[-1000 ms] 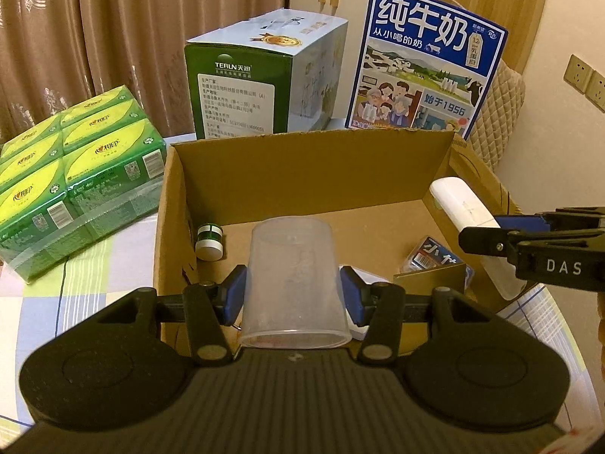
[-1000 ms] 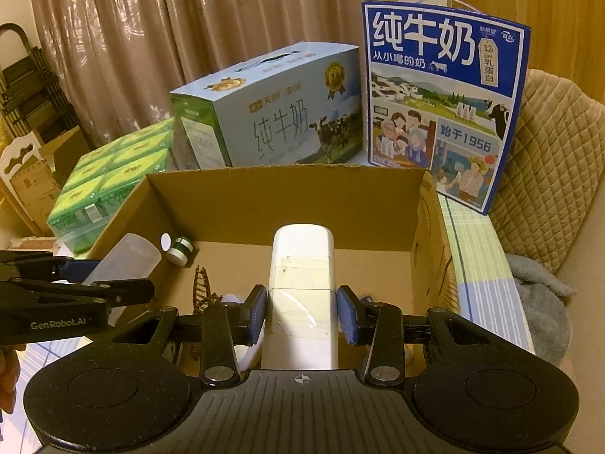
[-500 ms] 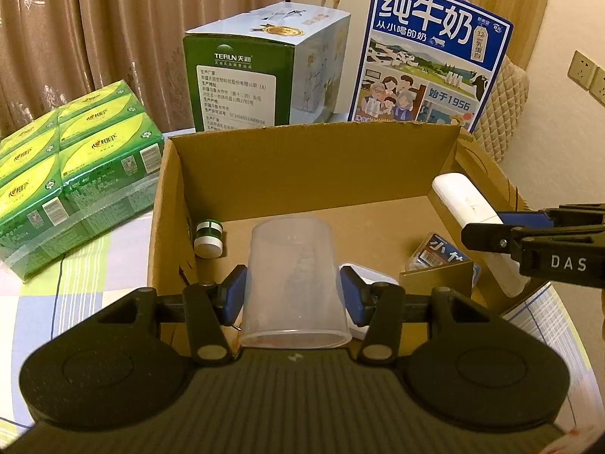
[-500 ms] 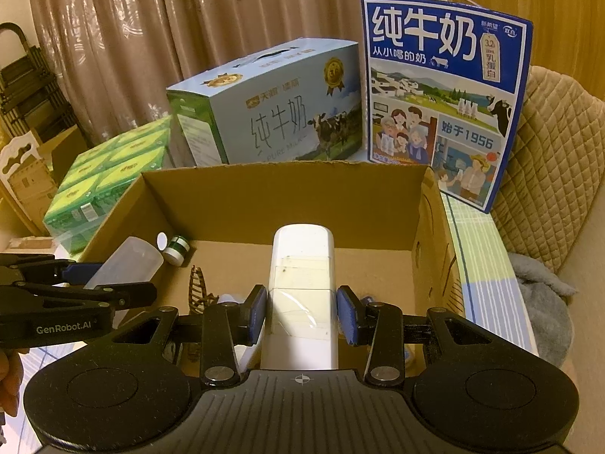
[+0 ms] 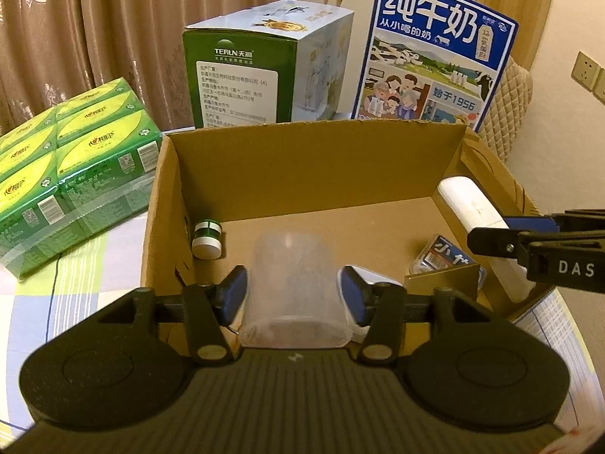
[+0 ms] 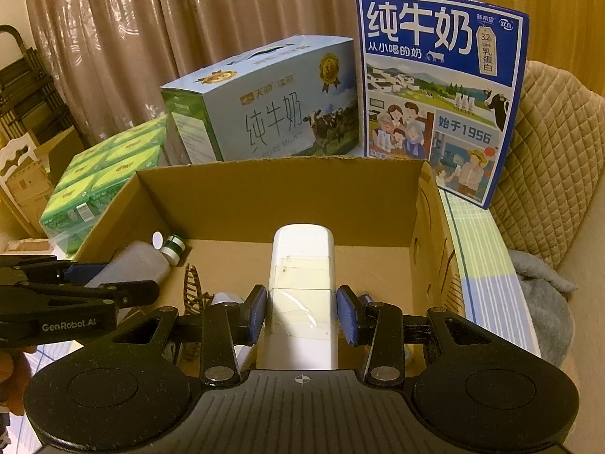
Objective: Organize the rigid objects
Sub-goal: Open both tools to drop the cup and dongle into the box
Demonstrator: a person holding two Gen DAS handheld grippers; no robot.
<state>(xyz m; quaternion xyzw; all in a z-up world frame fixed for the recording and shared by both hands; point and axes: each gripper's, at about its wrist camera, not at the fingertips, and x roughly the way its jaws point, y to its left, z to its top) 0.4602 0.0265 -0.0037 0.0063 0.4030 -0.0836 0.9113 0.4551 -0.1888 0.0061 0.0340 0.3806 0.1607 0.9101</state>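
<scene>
My left gripper (image 5: 292, 290) is shut on a clear plastic cup (image 5: 291, 283), held on its side over the near edge of an open cardboard box (image 5: 310, 155). My right gripper (image 6: 301, 310) is shut on a white oblong case (image 6: 301, 287), held over the box's right side; it also shows in the left wrist view (image 5: 472, 208). Inside the box lie a small green-and-white jar (image 5: 207, 233), a small blue packet (image 5: 442, 253), a brown hair clip (image 6: 194, 289) and a white item partly hidden behind the cup.
Behind the box stand a green-and-blue milk carton (image 5: 264, 64) and a blue milk carton (image 5: 435, 53). A pack of green tissue boxes (image 5: 72, 174) lies left of the box. A quilted chair (image 6: 544, 174) is at the right. The tablecloth (image 5: 75, 287) is checked.
Both grippers have moved slightly forward and lower toward the box, still holding the cup and the white case.
</scene>
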